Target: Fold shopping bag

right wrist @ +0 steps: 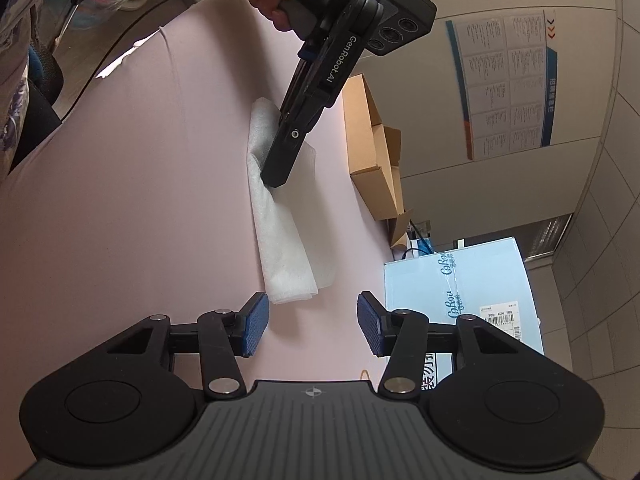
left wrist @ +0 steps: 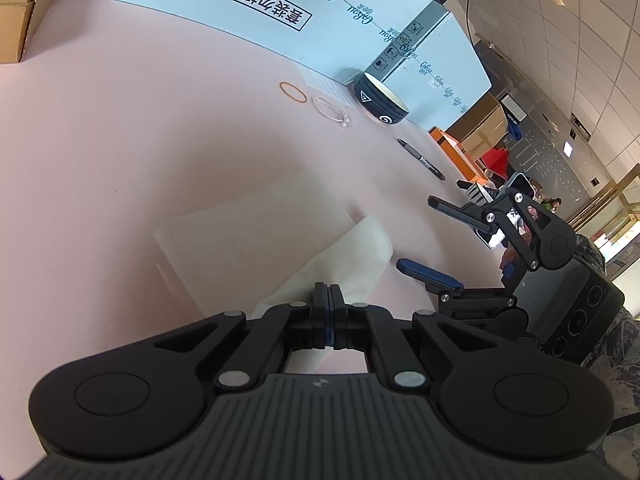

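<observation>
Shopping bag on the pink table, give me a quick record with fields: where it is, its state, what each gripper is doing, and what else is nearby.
bag: white shopping bag, lying on the pink table, partly folded into a long strip
left gripper: shut on a raised flap of the bag
right gripper: open, nothing between its pads, just off the bag's near end
nearby: dark bowl, marker pen, rubber band, light blue box, cardboard box
fold: not finished

Bag fold (left wrist: 320,280) behind tool's tips
</observation>
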